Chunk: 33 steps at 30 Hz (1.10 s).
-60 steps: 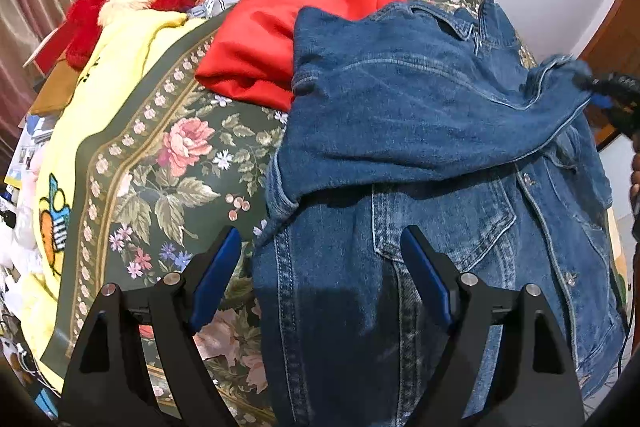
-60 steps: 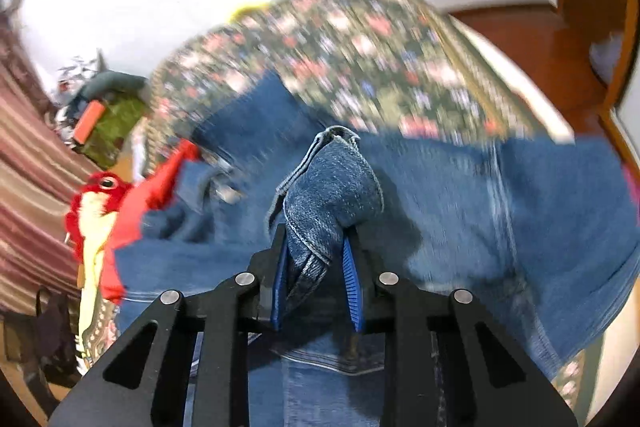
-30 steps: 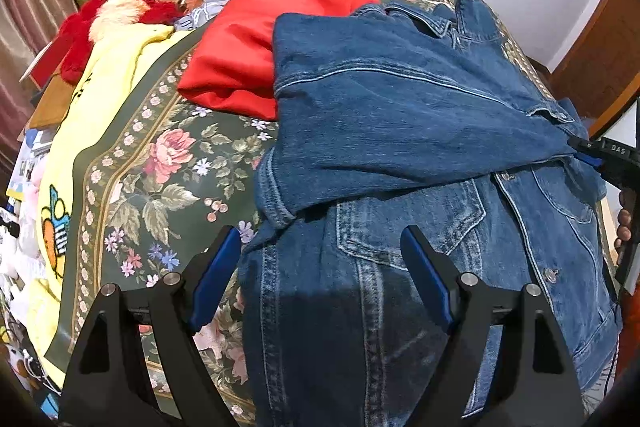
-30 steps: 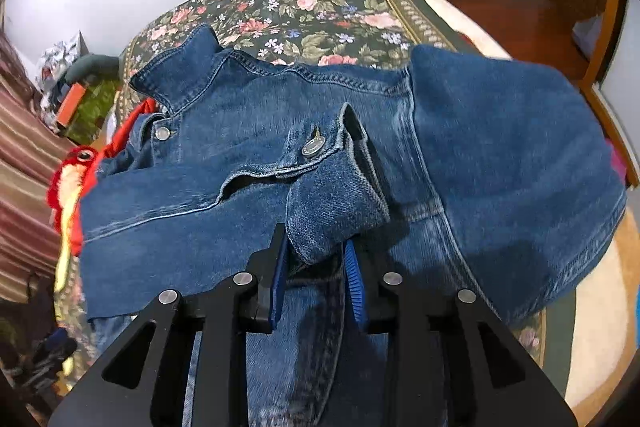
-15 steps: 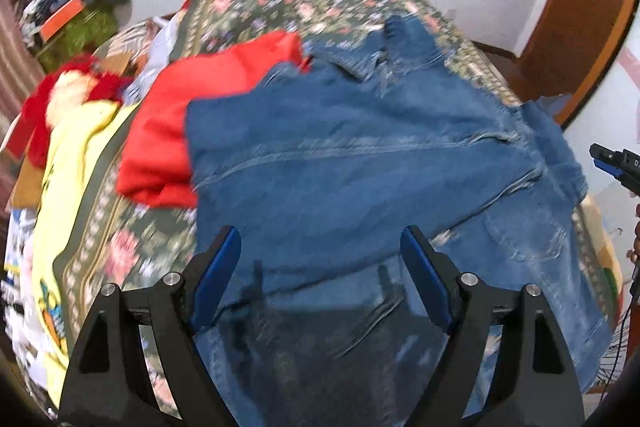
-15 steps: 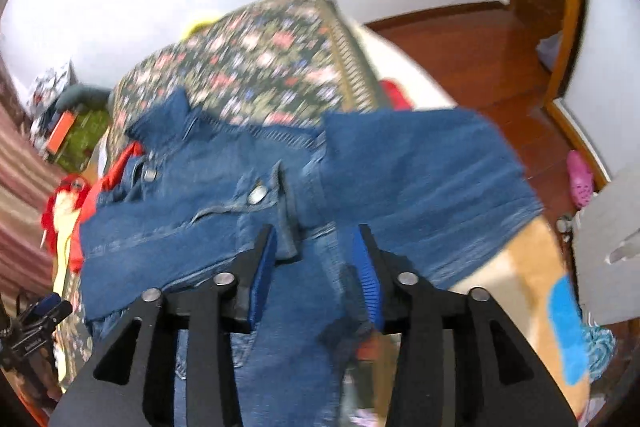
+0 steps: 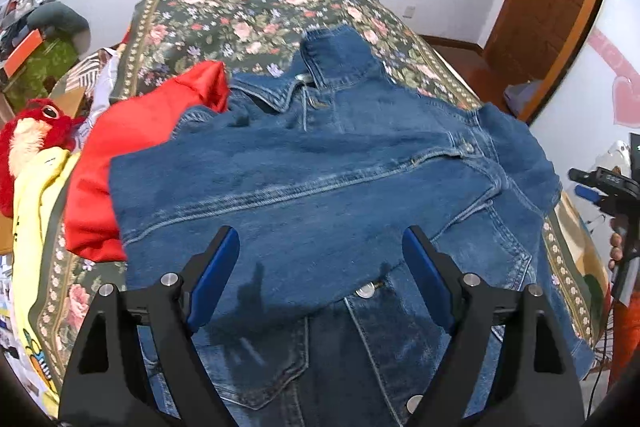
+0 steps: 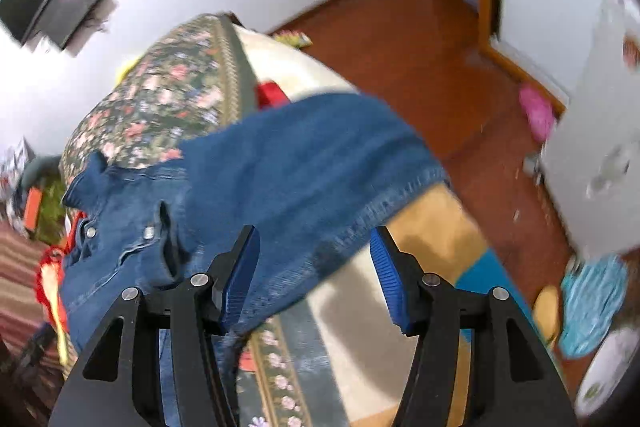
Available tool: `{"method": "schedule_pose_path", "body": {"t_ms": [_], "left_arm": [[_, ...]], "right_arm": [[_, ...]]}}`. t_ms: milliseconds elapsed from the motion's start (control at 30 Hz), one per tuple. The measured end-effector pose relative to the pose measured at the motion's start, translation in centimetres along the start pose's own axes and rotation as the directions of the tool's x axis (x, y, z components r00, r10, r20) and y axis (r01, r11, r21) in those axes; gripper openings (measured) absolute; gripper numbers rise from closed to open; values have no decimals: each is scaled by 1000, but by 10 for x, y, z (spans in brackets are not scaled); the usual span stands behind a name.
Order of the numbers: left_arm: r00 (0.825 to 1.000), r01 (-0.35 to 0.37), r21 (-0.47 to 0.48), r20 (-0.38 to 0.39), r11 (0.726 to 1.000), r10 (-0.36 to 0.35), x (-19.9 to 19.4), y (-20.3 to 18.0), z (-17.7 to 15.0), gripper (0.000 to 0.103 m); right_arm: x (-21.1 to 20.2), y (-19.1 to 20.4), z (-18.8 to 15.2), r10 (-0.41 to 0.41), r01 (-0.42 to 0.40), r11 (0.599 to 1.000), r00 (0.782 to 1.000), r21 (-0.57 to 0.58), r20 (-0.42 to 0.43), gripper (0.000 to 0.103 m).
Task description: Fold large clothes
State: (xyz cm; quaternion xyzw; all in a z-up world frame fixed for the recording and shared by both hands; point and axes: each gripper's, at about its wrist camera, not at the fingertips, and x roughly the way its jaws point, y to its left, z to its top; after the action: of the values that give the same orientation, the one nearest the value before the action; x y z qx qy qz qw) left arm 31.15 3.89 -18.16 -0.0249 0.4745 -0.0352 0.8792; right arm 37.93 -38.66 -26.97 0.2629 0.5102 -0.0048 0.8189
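A blue denim jacket [image 7: 320,187] lies on the floral bed cover [image 7: 248,15], collar away from me, with one sleeve folded across its front. My left gripper [image 7: 320,279] is open and empty just above the jacket's lower front. My right gripper [image 8: 314,279] is open and empty over the jacket's right side [image 8: 288,171], which hangs past the bed edge. The right gripper also shows in the left wrist view [image 7: 588,187], off the bed's right side.
A red garment [image 7: 132,147] lies under the jacket's left side. A yellow cloth [image 7: 32,211] and a red plush toy [image 7: 36,131] lie at the bed's left. Wooden floor [image 8: 420,47], a door frame [image 7: 560,7] and blue cloth [image 8: 592,303] are to the right.
My right gripper has let go of the sleeve cuff, opened wide and drawn back to the right off the bed. The left gripper has tilted up and moved over the jacket.
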Motion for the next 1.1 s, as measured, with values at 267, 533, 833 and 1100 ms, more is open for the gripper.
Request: {"method": "schedule_pose_path", "body": {"t_ms": [267, 533, 833, 1100], "left_arm": [[998, -18, -25, -55, 1000, 17, 17, 9, -13, 83], [997, -26, -58, -71, 998, 22, 16, 21, -22, 83], [996, -46, -56, -76, 997, 41, 9, 31, -33, 83], [997, -40, -79, -67, 996, 35, 1, 39, -41, 83]], "right_arm": [[22, -23, 9, 70, -70, 987, 998, 142, 7, 55], [50, -21, 42, -45, 36, 977, 998, 212, 38, 56], [21, 3, 41, -100, 78, 988, 982, 135, 163, 15], [-48, 101, 43, 111, -59, 977, 961, -203, 255, 11]]}}
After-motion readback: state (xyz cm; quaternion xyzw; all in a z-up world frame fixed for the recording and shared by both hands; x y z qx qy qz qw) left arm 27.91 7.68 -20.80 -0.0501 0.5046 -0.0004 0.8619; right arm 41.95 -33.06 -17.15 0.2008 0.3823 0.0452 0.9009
